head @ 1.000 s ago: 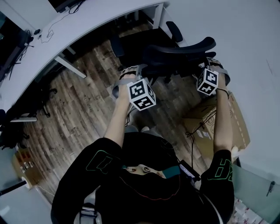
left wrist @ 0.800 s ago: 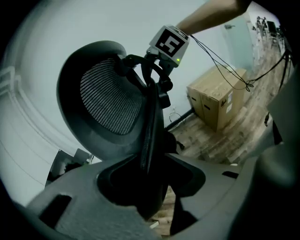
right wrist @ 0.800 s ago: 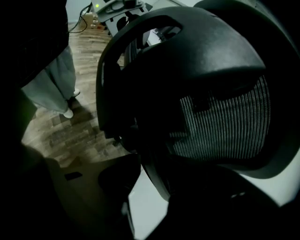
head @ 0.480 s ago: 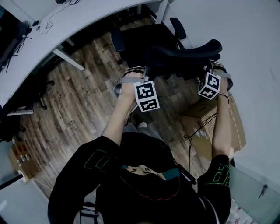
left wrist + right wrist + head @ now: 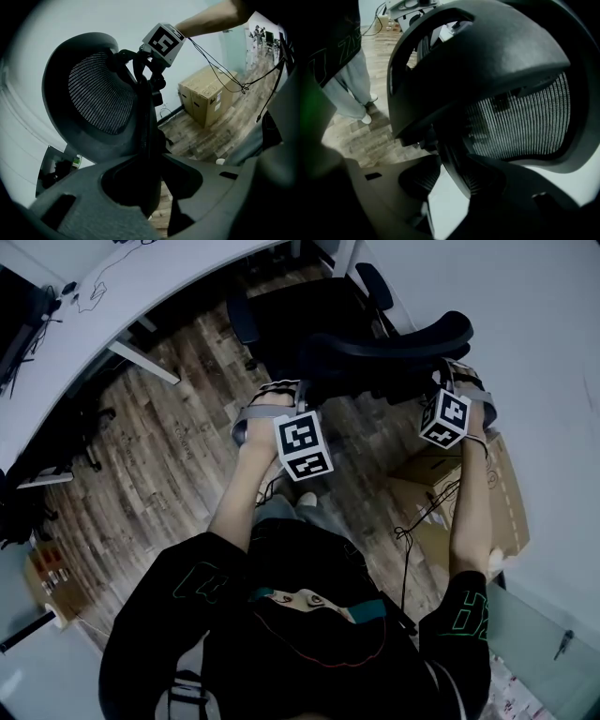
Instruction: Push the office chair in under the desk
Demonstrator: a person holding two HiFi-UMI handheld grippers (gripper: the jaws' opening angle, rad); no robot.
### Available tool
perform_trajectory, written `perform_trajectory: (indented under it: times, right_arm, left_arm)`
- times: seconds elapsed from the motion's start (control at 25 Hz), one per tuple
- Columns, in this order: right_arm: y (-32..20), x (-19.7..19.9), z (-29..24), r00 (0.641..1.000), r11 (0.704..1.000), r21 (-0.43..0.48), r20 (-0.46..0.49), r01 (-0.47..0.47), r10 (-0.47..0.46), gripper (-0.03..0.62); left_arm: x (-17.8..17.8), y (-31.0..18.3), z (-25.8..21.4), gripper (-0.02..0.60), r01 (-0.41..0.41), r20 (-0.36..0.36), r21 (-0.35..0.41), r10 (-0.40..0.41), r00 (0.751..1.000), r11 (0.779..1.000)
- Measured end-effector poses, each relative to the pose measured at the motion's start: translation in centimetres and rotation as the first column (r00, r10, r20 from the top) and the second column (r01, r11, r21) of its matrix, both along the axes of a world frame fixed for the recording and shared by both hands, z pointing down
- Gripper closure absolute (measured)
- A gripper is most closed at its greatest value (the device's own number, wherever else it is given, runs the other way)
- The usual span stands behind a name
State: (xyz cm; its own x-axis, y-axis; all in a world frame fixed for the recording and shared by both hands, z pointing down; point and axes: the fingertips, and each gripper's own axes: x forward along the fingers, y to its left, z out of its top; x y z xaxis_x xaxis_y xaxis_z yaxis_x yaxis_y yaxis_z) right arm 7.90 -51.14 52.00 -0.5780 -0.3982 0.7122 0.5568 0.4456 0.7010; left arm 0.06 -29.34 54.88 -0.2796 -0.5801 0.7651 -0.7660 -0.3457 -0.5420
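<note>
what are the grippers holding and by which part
The office chair, by its backrest rim: left gripper, jaws just closing, on one side; right gripper on the other.

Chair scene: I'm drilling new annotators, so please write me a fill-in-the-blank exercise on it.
The chair has a panel of black ____. Its seat faces the white ____. A cardboard ____ stands on the floor. The right gripper has the chair's ____ between its jaws.
Missing: mesh, desk, box, back.
</note>
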Motion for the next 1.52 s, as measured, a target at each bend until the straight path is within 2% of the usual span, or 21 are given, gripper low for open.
perform_trajectory:
  times: [0.28, 0.6, 1.08, 1.32, 1.44, 1.52]
  right_arm:
    - [1.8, -3.1, -0.1, 0.999, 0.999, -0.004, -0.012, 0.047, -0.047, 0.427]
    - [7.1, -4.7, -0.2, 0.991, 0.99, -0.051, -0.004, 0.132, -0.133, 0.431]
    - [15.1, -5.2, -0.5, 0.968, 0.962, -0.111, 0.043, 0.249, -0.246, 0.43]
    - [17.9, -6.0, -0.5, 0.954, 0.951, -0.09, 0.064, 0.297, -0.292, 0.427]
    - [18.3, -6.5, -0.3, 0.952, 0.95, -0.08, 0.069, 0.303, -0.298, 0.424]
    - [18.5, -7.0, -0.3, 0.95, 0.948, -0.08, 0.066, 0.308, -0.304, 0.424]
  left_arm:
    - [-2.4, 1.9, 0.1, 0.454, 0.051, 0.006, -0.005, -0.051, 0.999, 0.999]
    - [-4.5, 7.2, 0.2, 0.447, 0.081, 0.011, -0.019, -0.081, 0.997, 0.997]
    - [-4.4, 15.0, -0.4, 0.437, 0.122, -0.015, -0.012, -0.122, 0.992, 0.992]
    - [-4.7, 18.1, -0.3, 0.431, 0.175, 0.055, -0.019, -0.173, 0.983, 0.984]
    - [-4.9, 18.7, -0.3, 0.436, 0.167, 0.144, 0.002, -0.166, 0.976, 0.986]
    - [-5.3, 19.0, -0.3, 0.439, 0.16, 0.175, 0.022, -0.161, 0.971, 0.987]
